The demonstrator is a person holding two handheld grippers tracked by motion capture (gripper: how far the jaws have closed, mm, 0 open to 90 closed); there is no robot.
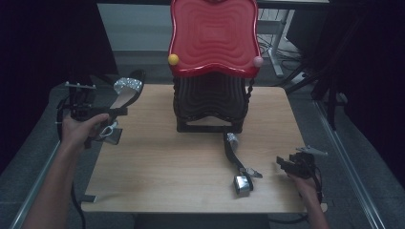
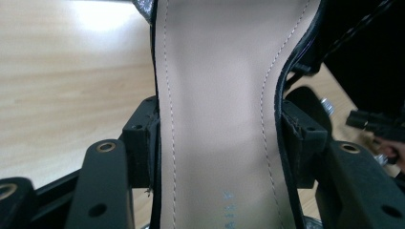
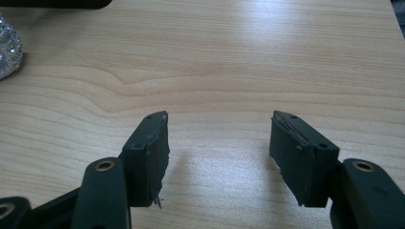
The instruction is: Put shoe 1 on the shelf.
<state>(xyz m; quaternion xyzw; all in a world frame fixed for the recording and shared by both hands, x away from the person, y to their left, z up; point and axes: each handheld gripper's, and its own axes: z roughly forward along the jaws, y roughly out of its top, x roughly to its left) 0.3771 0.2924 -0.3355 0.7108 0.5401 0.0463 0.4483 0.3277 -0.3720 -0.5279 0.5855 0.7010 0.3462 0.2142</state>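
Observation:
My left gripper (image 1: 120, 112) is raised over the table's left edge, shut on a black high-heeled sandal (image 1: 127, 90) with a glittery silver toe strap. In the left gripper view the sandal's beige insole (image 2: 215, 95) runs up between the jaws, and both pads (image 2: 143, 138) press on its sides. A matching second sandal (image 1: 236, 160) lies on its side on the table at the front right, silver heel toward me. My right gripper (image 1: 282, 163) hovers just right of it, open, and in its own view nothing is between its fingers (image 3: 150, 152).
A stand with a wavy red top (image 1: 213, 36) on a black ribbed base (image 1: 210, 102) occupies the back middle of the wooden table (image 1: 157, 162). A bit of glittery strap (image 3: 7, 47) shows at the left edge of the right gripper view.

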